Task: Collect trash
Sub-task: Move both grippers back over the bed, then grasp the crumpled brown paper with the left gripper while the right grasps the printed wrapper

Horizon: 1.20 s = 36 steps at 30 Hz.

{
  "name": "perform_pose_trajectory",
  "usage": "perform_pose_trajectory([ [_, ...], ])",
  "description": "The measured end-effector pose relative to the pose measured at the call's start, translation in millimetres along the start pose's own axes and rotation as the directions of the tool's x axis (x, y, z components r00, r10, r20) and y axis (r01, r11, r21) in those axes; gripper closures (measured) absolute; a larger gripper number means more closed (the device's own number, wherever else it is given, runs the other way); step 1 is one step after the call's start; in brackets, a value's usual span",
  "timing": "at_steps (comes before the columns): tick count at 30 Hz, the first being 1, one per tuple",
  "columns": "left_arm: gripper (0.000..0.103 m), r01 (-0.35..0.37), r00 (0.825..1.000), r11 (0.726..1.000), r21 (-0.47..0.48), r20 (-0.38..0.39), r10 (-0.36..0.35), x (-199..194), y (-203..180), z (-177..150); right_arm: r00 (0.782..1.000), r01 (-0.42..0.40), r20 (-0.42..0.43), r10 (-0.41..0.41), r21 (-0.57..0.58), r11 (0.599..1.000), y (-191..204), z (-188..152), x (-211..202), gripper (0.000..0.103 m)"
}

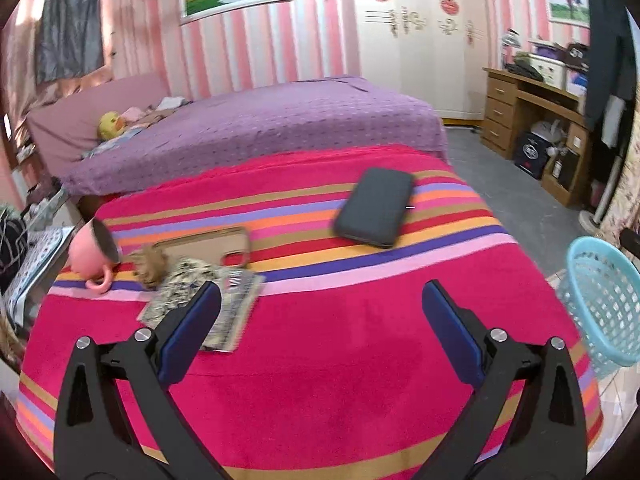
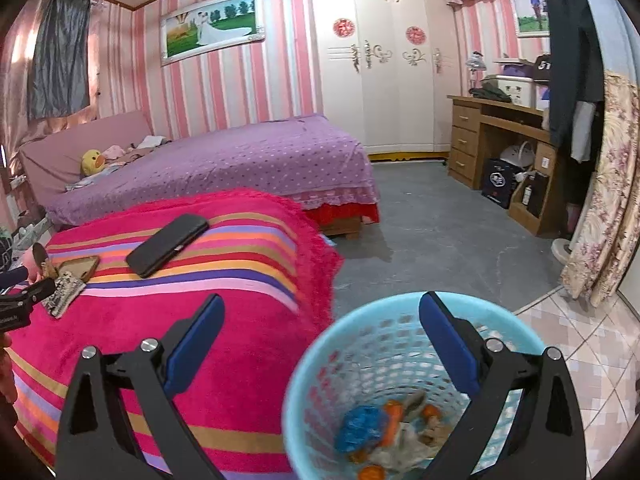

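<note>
A light blue mesh trash basket (image 2: 384,360) stands on the floor beside the striped pink cloth (image 2: 180,340); it holds blue, orange and pale scraps (image 2: 384,428). My right gripper (image 2: 320,312) is open and empty, above the basket's near rim. My left gripper (image 1: 320,300) is open and empty over the cloth (image 1: 320,360). On the cloth at the left lie a crumpled brown scrap (image 1: 150,266) and patterned paper (image 1: 208,304) just beyond the left finger. The basket (image 1: 604,300) shows at the right edge of the left wrist view.
A black phone (image 1: 374,206) lies on the cloth, also in the right wrist view (image 2: 166,244). A tan phone case (image 1: 204,246) and a tipped pink mug (image 1: 94,254) sit at the left. A purple bed (image 1: 260,128) lies behind; a wooden desk (image 2: 504,148) stands at the right.
</note>
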<state>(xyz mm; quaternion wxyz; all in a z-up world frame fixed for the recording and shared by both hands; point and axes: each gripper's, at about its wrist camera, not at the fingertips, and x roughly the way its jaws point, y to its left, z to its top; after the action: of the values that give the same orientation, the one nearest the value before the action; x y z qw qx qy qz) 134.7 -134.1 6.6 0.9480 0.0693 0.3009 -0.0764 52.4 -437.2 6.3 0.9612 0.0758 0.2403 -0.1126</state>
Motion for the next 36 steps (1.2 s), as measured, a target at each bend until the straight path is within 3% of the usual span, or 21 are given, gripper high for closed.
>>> perform_pose_trajectory([
  [13,0.006,-0.108,0.993,0.994,-0.034,-0.055,0.106,24,104,-13,0.995,-0.09,-0.043,0.087,-0.068,0.994,102,3,34,0.008],
  [22,0.006,-0.14,0.987,0.984,-0.108,-0.1,0.13,42,163,-23,0.989,-0.138,-0.078,0.128,-0.142,0.98,165,-2,53,0.008],
  [36,0.006,-0.176,0.979,0.967,-0.185,-0.139,0.152,64,228,-25,0.984,-0.143,-0.125,0.124,-0.162,0.976,205,-6,82,0.008],
])
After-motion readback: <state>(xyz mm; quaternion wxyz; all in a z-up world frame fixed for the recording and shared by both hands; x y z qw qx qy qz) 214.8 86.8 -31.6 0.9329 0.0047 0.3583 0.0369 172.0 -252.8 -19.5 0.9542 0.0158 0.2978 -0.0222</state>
